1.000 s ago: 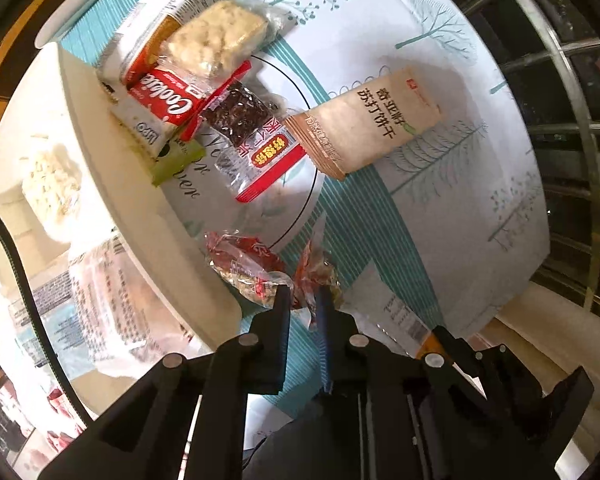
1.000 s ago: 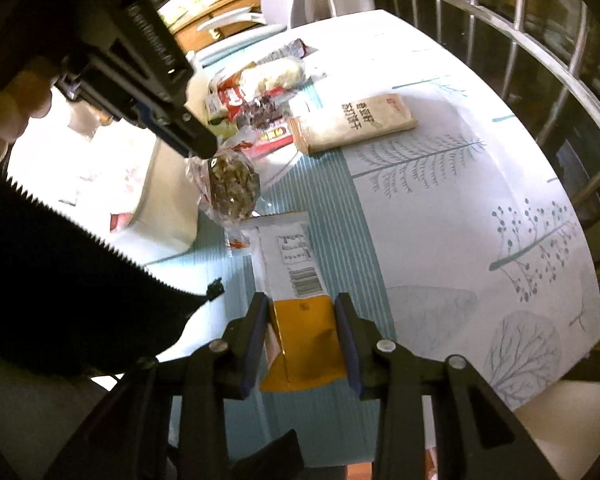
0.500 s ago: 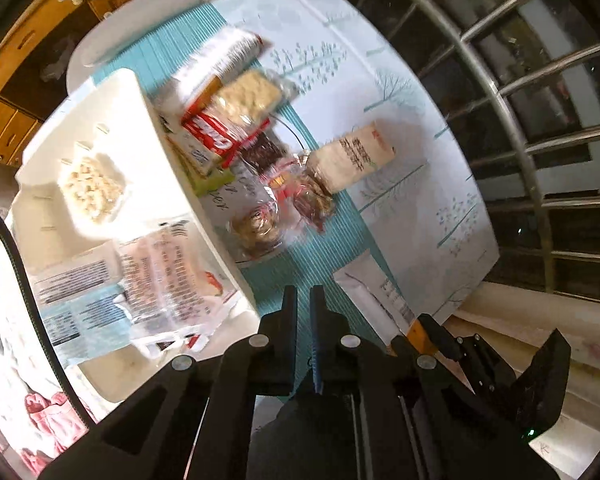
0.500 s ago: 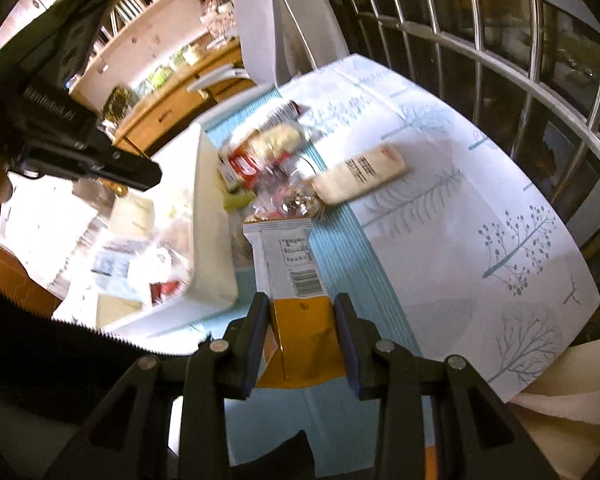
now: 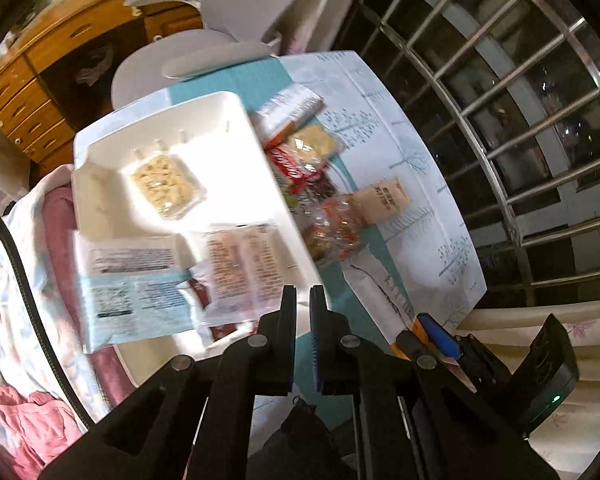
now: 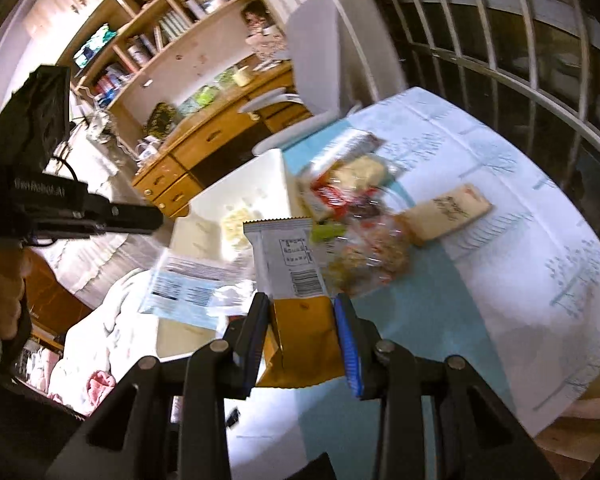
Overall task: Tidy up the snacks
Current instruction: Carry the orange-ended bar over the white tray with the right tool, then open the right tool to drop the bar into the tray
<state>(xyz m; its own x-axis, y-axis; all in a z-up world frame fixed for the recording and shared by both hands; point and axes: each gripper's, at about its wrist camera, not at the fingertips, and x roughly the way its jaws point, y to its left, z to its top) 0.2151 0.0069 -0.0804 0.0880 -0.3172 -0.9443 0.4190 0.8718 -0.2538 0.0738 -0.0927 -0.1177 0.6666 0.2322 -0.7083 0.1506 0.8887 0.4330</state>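
My right gripper (image 6: pixel 302 312) is shut on a white and orange snack packet (image 6: pixel 290 268) and holds it in the air above the table, beside the white storage box (image 6: pixel 278 178). My left gripper (image 5: pixel 303 300) is shut and empty, raised above the box (image 5: pixel 236 116), which holds a noodle-like snack pack (image 5: pixel 166 186) and several flat packets (image 5: pixel 244 268). A pile of loose snacks (image 5: pixel 316 184) lies on the tablecloth to the right of the box, with a beige cracker pack (image 5: pixel 384 200) at its edge. The right gripper's packet also shows in the left wrist view (image 5: pixel 380 296).
A grey chair (image 5: pixel 204 60) stands at the table's far end, with a wooden desk (image 5: pixel 60 60) behind it. A metal window grille (image 5: pixel 520 120) runs along the right. Pink and white bedding (image 5: pixel 20 320) lies left of the box.
Both grippers have risen well above the table. The left gripper dropped a clear nut packet back onto the pile and is empty. The right gripper lifted the white and orange packet off the cloth.
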